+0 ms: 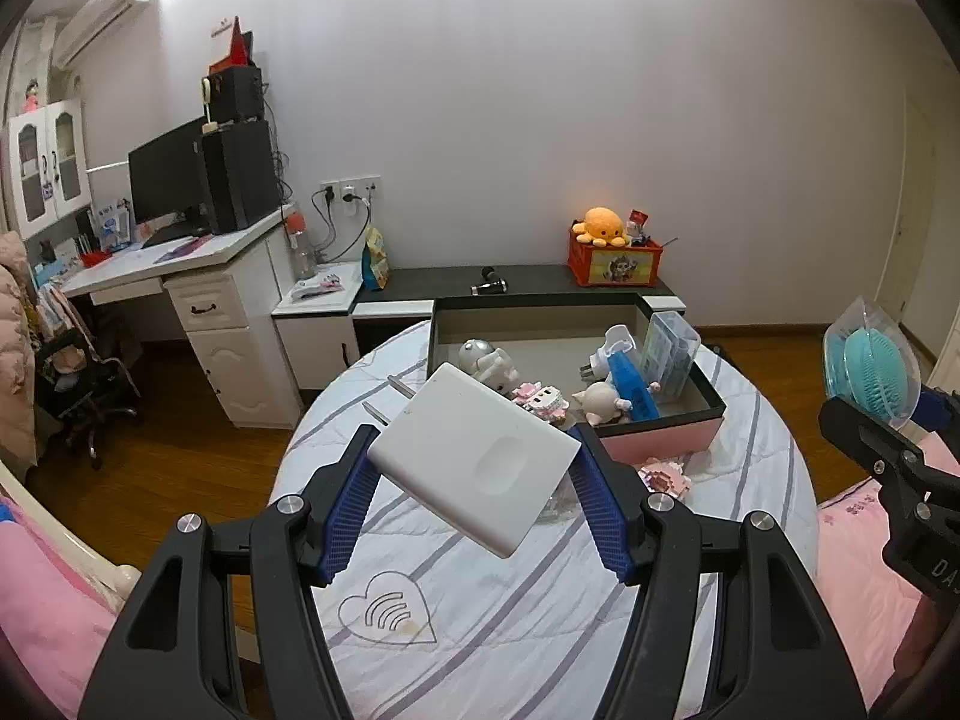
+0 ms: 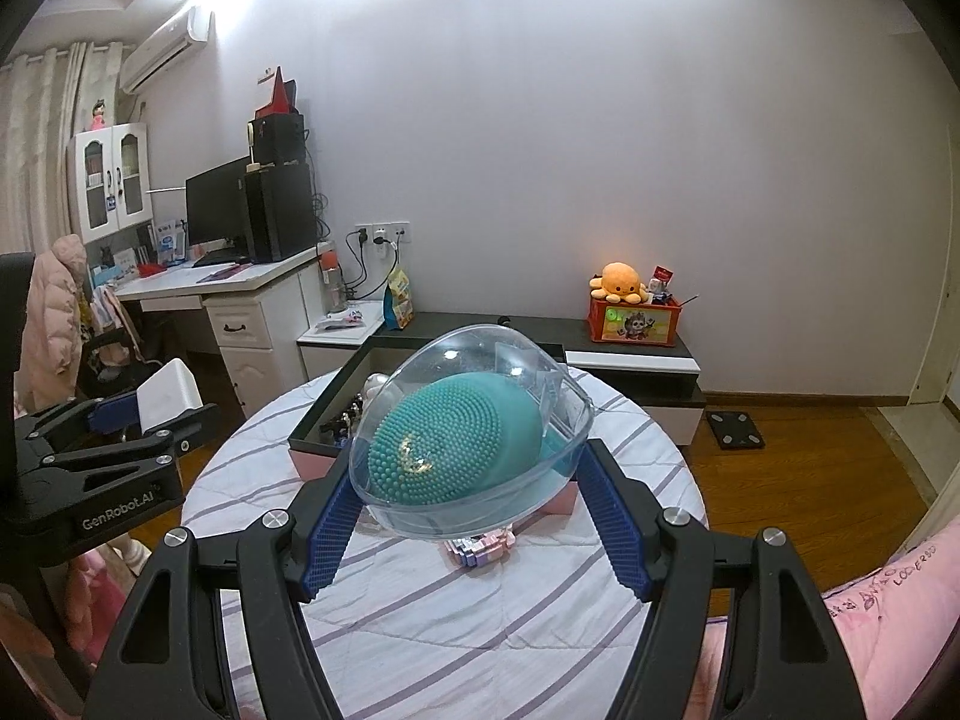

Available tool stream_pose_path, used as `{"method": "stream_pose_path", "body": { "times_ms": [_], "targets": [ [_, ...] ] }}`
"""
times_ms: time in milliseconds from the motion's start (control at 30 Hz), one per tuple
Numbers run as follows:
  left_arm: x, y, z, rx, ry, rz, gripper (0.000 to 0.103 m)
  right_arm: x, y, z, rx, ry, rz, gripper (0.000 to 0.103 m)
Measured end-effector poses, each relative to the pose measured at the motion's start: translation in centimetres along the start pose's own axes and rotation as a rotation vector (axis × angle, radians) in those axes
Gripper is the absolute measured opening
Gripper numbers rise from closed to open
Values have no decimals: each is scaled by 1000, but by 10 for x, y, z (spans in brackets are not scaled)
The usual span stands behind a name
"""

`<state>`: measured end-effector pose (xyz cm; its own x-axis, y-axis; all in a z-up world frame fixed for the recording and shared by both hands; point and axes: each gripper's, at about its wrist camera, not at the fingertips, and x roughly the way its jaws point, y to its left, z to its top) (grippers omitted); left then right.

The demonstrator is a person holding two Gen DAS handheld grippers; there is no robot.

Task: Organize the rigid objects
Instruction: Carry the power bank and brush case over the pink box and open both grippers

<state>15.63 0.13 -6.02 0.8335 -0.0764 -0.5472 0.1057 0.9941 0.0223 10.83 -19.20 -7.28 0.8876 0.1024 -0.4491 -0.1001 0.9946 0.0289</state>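
My left gripper (image 1: 474, 456) is shut on a white flat box (image 1: 474, 456) and holds it tilted above the round table (image 1: 480, 630), in front of the pink-sided storage box (image 1: 660, 435). My right gripper (image 2: 474, 480) is shut on a clear egg-shaped case with a teal brush inside (image 2: 462, 438), held above the table near the storage box (image 2: 324, 456). The case also shows at the right of the left wrist view (image 1: 870, 360). The white box shows at the left of the right wrist view (image 2: 168, 399). The storage box holds several toys, among them a robot figure (image 1: 486, 360) and a clear plastic case (image 1: 669, 351).
A pink brick toy (image 1: 663, 474) lies on the striped cloth beside the storage box; it also shows under the case (image 2: 477, 546). A low dark cabinet with an orange crate (image 1: 615, 261) stands behind. A desk (image 1: 180, 258) is at the left. Pink bedding (image 2: 888, 612) is at the right.
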Motion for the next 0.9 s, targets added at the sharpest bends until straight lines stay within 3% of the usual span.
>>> {"method": "stream_pose_path", "body": {
  "times_ms": [233, 533, 767, 900],
  "targets": [
    [43, -3, 27, 2, 14, -2, 64, 39, -6, 16, -9, 12, 1, 71],
    [135, -8, 62, 40, 115, 10, 64, 129, -7, 38, -45, 98, 35, 72],
    [192, -9, 71, 94, 194, 33, 64, 186, -4, 44, -75, 164, 49, 72],
    [211, -6, 73, 99, 208, -4, 64, 209, -1, 46, -92, 191, 52, 72]
  ]
}}
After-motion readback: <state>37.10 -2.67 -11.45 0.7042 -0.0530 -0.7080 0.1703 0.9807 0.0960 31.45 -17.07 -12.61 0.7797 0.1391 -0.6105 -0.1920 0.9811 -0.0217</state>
